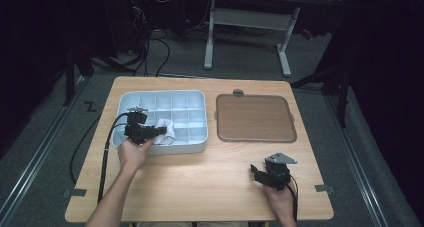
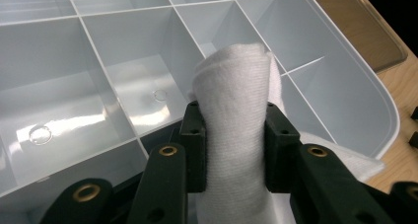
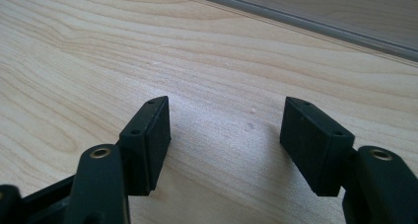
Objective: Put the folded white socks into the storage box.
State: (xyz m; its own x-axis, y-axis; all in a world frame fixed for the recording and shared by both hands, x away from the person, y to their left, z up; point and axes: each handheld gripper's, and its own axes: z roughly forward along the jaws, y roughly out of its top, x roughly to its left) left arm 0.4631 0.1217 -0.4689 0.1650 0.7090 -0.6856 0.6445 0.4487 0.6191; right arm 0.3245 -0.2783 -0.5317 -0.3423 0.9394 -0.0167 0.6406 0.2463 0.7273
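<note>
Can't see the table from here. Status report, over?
Left gripper shut on white cloth, inside the divided tray. Right gripper open, empty, low over bare table. Brown lid beside tray, nothing in the way.

1. white cloth (image 2: 236, 110), finely ribbed.
2. pale blue-grey divided tray (image 1: 197, 98), left.
3. brown lid (image 1: 255, 118) with grey rim, right.
4. light wood-grain table (image 1: 200, 182).
5. black left gripper (image 1: 159, 131) and right gripper (image 3: 224, 135).
</note>
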